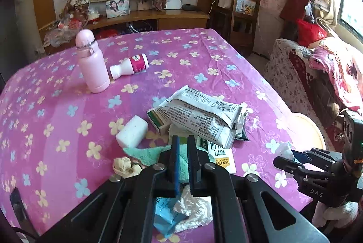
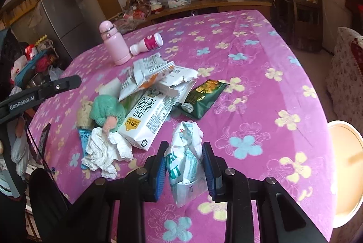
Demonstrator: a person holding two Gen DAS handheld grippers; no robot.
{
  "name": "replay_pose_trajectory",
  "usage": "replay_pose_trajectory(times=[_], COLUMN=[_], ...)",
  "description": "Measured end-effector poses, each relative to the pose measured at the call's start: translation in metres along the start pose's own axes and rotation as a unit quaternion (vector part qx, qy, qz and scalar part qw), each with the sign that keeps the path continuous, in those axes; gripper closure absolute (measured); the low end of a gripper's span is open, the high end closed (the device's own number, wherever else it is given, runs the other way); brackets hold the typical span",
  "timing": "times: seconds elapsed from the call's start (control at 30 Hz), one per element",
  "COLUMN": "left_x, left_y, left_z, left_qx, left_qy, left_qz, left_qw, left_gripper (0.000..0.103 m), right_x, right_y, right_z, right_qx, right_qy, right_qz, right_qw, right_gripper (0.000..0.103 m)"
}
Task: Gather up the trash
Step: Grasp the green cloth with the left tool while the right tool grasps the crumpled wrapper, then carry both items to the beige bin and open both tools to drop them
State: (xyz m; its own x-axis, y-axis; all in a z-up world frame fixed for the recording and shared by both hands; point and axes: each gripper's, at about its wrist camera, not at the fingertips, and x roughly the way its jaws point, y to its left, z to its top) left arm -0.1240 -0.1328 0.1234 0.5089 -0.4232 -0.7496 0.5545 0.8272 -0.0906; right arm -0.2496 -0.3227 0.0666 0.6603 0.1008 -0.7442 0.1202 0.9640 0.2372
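Observation:
A pile of trash lies on the pink flowered tablecloth point(image 2: 249, 43): a milk carton point(image 2: 145, 122), a dark green snack bag point(image 2: 204, 95), torn white wrappers point(image 1: 204, 115), crumpled white tissue point(image 2: 106, 152) and a green cloth point(image 2: 109, 111). My right gripper point(image 2: 185, 163) has its pads on either side of a crumpled white and green wrapper point(image 2: 183, 159) standing on the table. My left gripper point(image 1: 183, 147) hovers over the green cloth point(image 1: 147, 153), its fingers nearly together with nothing between them. The right gripper also shows in the left wrist view point(image 1: 295, 163).
A pink bottle point(image 1: 91, 61) stands at the far left with a white and pink bottle point(image 1: 130, 65) lying beside it. A white block point(image 1: 132, 131) lies near the pile. A round pale container point(image 2: 347, 172) sits beyond the table's right edge. A sofa point(image 1: 317, 75) stands to the right.

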Motion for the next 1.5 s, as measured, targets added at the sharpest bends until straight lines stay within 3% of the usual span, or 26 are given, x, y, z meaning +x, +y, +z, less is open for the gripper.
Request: replay_pose_trajectory(times=[0.03, 0.07, 0.1, 0.13, 0.3, 0.33, 0.37, 0.5, 0.53, 0.67, 0.9, 1.07, 1.5], left_x=[0.003, 0.005, 0.006, 0.007, 0.033, 0.042, 0.051, 0.062, 0.061, 0.038, -0.007, -0.029, 0.007], left_y=[0.002, 0.003, 0.005, 0.004, -0.011, -0.013, -0.015, -0.019, -0.02, -0.005, -0.014, -0.058, -0.168], left_z=[-0.002, -0.004, -0.007, -0.011, -0.022, -0.025, -0.028, -0.035, -0.035, -0.025, -0.004, 0.003, 0.023], left_qx=[-0.009, -0.014, -0.021, -0.026, 0.009, 0.019, 0.025, 0.043, 0.046, 0.018, 0.017, 0.046, 0.073], left_qy=[0.012, 0.015, 0.012, 0.002, 0.023, 0.034, 0.049, 0.054, 0.053, 0.033, -0.004, -0.023, 0.018], left_qz=[-0.005, -0.005, 0.0, 0.009, 0.057, 0.059, 0.052, 0.042, 0.043, 0.012, -0.017, -0.059, -0.162], left_qw=[0.9999, 0.9998, 0.9997, 0.9996, 0.998, 0.9975, 0.9971, 0.9967, 0.9966, 0.9992, 0.9997, 0.997, 0.9838], left_gripper=[0.067, 0.036, 0.028, 0.027, 0.028, 0.037, 0.052, 0.062, 0.078, 0.087, 0.089, 0.089, 0.089], right_x=[-0.003, -0.004, -0.005, -0.005, 0.0, 0.001, 0.001, 0.003, 0.003, 0.0, -0.015, -0.031, -0.09], right_y=[0.0, -0.002, -0.002, -0.003, -0.004, -0.003, -0.003, -0.004, -0.005, -0.004, -0.007, -0.021, -0.13], right_z=[-0.001, -0.001, -0.003, -0.003, -0.01, -0.01, -0.011, -0.011, -0.01, -0.01, -0.005, -0.004, -0.018], right_qx=[0.0, 0.0, 0.002, 0.004, 0.012, 0.012, 0.011, 0.012, 0.014, 0.016, 0.018, 0.026, 0.098], right_qy=[-0.002, -0.003, -0.004, -0.002, 0.009, 0.01, 0.01, 0.013, 0.013, 0.007, -0.012, -0.025, -0.055], right_qz=[-0.001, -0.001, -0.001, 0.001, 0.011, 0.013, 0.014, 0.013, 0.014, 0.015, 0.016, 0.002, -0.075], right_qw=[1.0, 1.0, 1.0, 1.0, 1.0, 1.0, 1.0, 1.0, 1.0, 1.0, 1.0, 0.999, 0.991], right_gripper=[0.071, 0.071, 0.071, 0.071, 0.071, 0.071, 0.071, 0.071, 0.071, 0.071, 0.071, 0.071, 0.071])
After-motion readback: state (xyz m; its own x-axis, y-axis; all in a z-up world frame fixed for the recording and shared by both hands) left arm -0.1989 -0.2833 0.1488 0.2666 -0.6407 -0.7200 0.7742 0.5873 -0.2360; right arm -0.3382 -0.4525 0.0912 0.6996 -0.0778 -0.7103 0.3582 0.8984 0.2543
